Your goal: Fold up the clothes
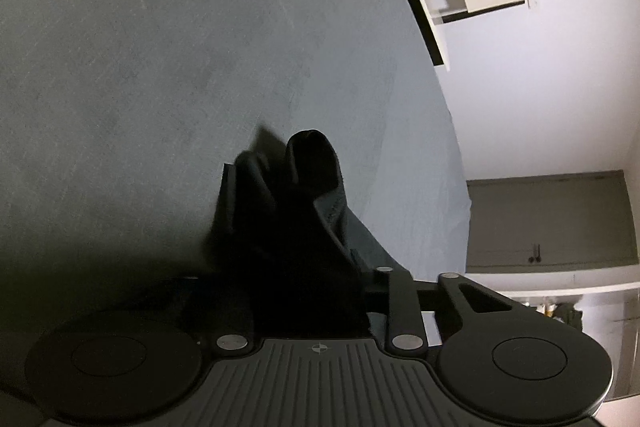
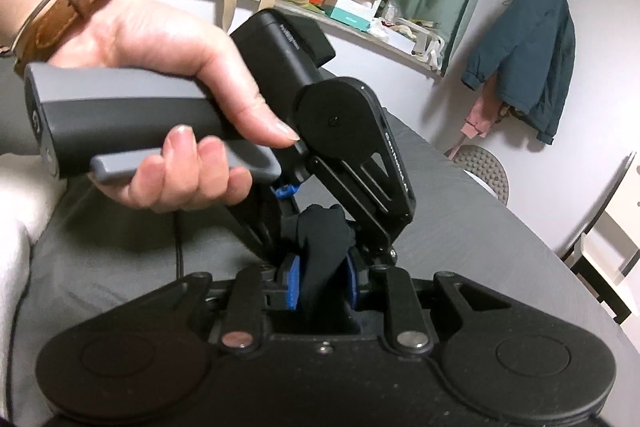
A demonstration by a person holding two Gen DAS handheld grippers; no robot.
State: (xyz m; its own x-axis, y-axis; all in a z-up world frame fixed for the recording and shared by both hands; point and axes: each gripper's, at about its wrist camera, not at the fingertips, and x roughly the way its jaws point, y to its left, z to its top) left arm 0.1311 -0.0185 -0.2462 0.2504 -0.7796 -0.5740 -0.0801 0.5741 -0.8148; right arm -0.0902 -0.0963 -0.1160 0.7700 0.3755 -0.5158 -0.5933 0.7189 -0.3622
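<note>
Overhead, black cloth [image 2: 320, 247] between both grippers

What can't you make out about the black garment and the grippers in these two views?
- Black garment: its type and full shape are hidden; in both wrist views only a bunched bit shows between the fingers.
- Left gripper: fingertips are dark and buried in cloth in the left wrist view.
- Right gripper: only the blue pads show; the cloth covers the gap.
- Hand: forearm cut off by the frame edge.
</note>
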